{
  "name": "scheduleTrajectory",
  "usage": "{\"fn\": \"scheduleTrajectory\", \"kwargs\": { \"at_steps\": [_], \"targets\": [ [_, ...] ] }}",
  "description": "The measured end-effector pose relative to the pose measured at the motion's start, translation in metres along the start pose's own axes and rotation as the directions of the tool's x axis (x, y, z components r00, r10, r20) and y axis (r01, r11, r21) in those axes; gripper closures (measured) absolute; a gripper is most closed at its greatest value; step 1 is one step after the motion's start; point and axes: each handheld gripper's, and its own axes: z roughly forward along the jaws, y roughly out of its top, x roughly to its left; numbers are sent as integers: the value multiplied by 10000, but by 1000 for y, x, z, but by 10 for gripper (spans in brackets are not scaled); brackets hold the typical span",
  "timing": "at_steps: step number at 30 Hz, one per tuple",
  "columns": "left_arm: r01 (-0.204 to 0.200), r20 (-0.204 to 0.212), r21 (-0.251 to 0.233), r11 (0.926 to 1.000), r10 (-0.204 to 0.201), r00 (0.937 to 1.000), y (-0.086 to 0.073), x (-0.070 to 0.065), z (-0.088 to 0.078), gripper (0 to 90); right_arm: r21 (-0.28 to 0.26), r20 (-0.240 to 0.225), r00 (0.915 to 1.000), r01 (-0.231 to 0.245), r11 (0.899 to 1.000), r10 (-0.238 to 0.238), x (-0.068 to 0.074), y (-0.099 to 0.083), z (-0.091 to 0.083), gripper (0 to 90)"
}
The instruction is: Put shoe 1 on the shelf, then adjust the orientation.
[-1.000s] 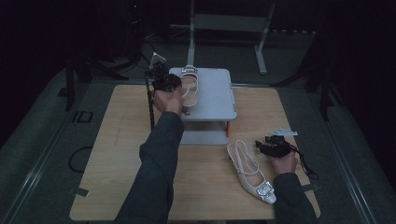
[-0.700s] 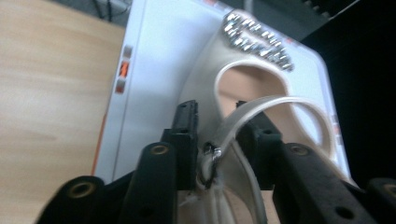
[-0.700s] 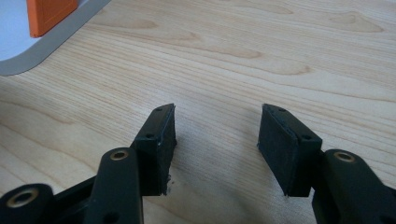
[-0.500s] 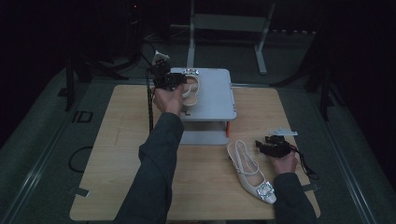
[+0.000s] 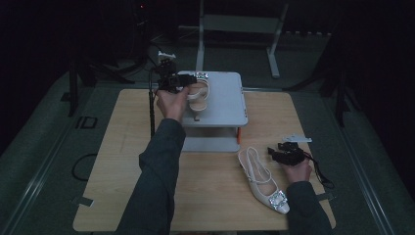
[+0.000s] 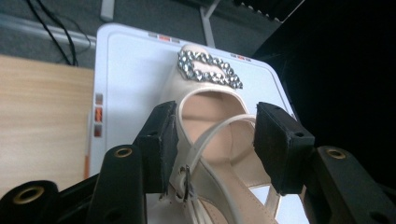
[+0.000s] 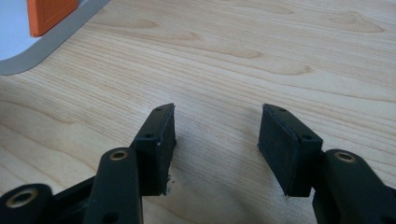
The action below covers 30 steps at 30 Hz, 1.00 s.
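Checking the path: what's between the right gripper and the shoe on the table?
Nothing: bare table between the right gripper and the shoe, seen in the high view.

Light wooden table [image 5: 122, 161] under dim light; on the dark floor behind it a grey metal stand [image 5: 240, 29] with splayed feet, black cables [image 5: 80, 166] looped at the left side, and a black post [image 5: 151, 110] upright at the table's left-rear area.

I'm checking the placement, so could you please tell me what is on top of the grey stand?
One cream shoe with a sparkly buckle lies on the grey stand, between the open left gripper, whose jaws have just been opening. The hand hides the shoe's heel end from above.
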Motion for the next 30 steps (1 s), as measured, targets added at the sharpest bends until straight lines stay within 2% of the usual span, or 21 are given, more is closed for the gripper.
{"fn": "scheduleTrajectory", "kwargs": {
  "at_steps": [2, 4, 9, 10, 12, 15, 19, 23, 28, 29, 30],
  "targets": [
    [-194, -42, -79, 9998, 194, 9998, 2, 1, -4, 502, 2, 0, 10000, -2, 10000, 2, 0, 0, 0, 457],
    [-187, 116, -84, 9998, 188, 9998, 3, 4, -8, 510, 1, -1, 10000, -3, 10000, 3, 0, 0, 0, 457],
    [-872, -13, 74, 9962, 872, 9962, 3, 15, -19, 522, 9, 3, 10000, -2, 10000, 2, 0, 0, 0, 456],
    [-872, -13, 74, 9962, 872, 9962, 3, 15, -19, 521, 9, 3, 10000, -2, 10000, 2, 0, 0, 0, 456],
    [-1160, 75, 174, 9931, 1158, 9932, 3, 22, -24, 521, 13, 12, 10000, -4, 10000, 4, 0, 0, 0, 455],
    [-1656, 164, 239, 9859, 1652, 9861, 3, 29, -30, 521, 1, 10, 10000, -4, 10000, 4, 0, 0, 0, 454],
    [-2189, 36, 336, 9752, 2189, 9758, 3, 38, -36, 521, -2, 7, 10000, -6, 10000, 6, 0, 0, 0, 454],
    [-2347, -43, 258, 9717, 2349, 9720, 5, 49, -45, 529, -4, -2, 10000, -21, 10000, 21, 1, 0, 0, 449],
    [-2849, -135, 232, 9583, 2853, 9583, -1, 59, -50, 529, -2, -3, 10000, -33, 10000, 33, 1, -1, -1, 449],
    [-2849, -135, 232, 9583, 2853, 9583, -1, 59, -50, 529, -2, -3, 10000, -33, 10000, 33, 1, -1, -1, 449],
    [-2996, -204, 255, 9537, 3001, 9537, -4, 63, -49, 529, -1, -7, 10000, -34, 10000, 34, 1, -1, -1, 449]
  ]
}}
